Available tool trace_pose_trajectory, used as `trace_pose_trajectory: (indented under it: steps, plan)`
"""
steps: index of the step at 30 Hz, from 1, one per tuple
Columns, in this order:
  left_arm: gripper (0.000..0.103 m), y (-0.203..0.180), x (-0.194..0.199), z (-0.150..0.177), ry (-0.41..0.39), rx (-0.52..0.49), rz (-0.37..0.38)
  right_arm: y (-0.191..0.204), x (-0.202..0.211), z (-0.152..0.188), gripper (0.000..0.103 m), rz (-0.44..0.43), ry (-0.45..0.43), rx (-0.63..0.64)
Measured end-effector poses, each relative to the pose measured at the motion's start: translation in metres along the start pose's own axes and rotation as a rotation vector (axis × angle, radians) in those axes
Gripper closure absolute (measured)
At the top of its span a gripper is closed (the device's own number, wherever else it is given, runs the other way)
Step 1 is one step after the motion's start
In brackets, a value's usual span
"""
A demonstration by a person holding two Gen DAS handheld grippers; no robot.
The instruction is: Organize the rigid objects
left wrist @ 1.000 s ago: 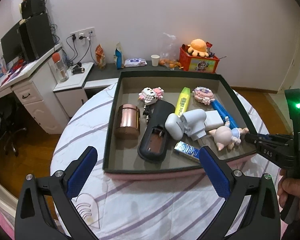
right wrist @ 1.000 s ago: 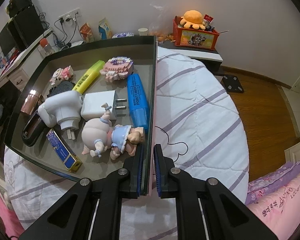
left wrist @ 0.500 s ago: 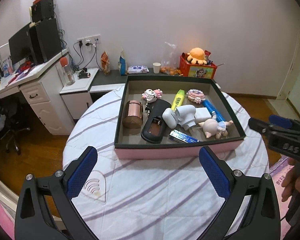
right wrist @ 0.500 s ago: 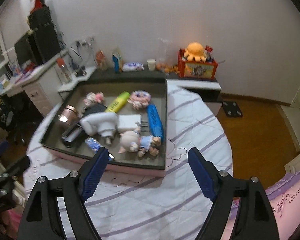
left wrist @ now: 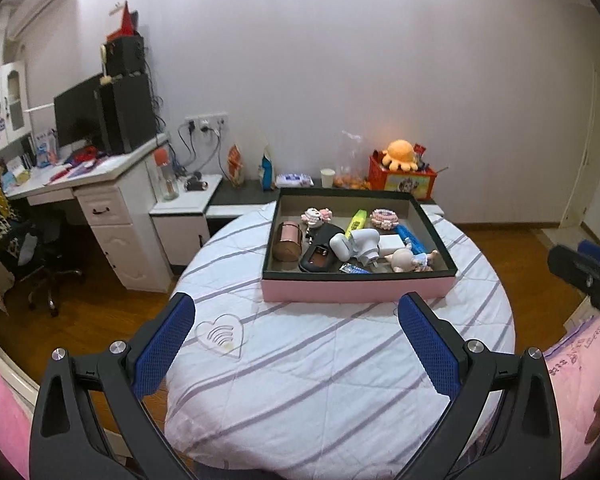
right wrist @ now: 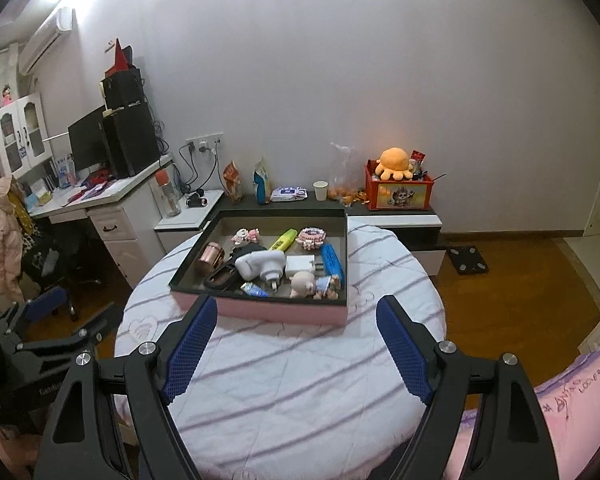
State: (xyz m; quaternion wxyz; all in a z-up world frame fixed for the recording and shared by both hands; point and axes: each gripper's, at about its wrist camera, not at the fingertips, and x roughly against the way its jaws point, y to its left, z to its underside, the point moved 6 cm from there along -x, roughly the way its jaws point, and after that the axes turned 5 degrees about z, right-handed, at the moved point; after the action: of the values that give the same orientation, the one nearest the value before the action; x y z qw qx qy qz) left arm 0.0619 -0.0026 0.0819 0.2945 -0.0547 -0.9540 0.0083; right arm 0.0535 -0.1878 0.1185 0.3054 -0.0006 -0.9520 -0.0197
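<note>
A pink box (left wrist: 356, 290) with a dark rim sits on the round table's striped white cloth (left wrist: 320, 380). In it lie a copper can (left wrist: 287, 240), a black case (left wrist: 320, 256), a white device (left wrist: 356, 242), a yellow highlighter (left wrist: 358, 220), a blue marker (left wrist: 410, 238) and a doll (left wrist: 410, 260). My left gripper (left wrist: 296, 312) hangs open and empty above the cloth, well short of the box. My right gripper (right wrist: 298, 308) is also open and empty, back from the box (right wrist: 280, 312). Each gripper shows at the edge of the other's view.
A white desk (left wrist: 80, 176) with a monitor and a black office chair (left wrist: 40, 256) stand to the left. Behind the table runs a low shelf with a red box and orange plush (left wrist: 402, 178). Pink bedding (left wrist: 580, 344) lies at lower right. A scale (right wrist: 468, 260) rests on the wooden floor.
The right gripper let go of the box's right wall and opened wide. Both grippers pulled back and up, so the box now looks smaller and farther away.
</note>
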Motion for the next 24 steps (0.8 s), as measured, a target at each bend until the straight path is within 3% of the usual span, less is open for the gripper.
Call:
trace_pose_trajectory:
  steps: [9, 16, 24]
  plan:
    - [0.0, -0.007, 0.052, 0.043, -0.044, 0.026, -0.008, -0.001, 0.044, 0.058, 0.02, 0.03, -0.005, -0.008]
    - [0.0, -0.017, 0.068, 0.055, -0.075, 0.004, 0.002, 0.02, 0.067, 0.059, 0.02, 0.023, -0.064, 0.049]
    - [0.0, -0.017, 0.062, 0.062, -0.055, 0.005, -0.014, 0.02, 0.054, 0.078, 0.02, 0.012, -0.025, 0.05]
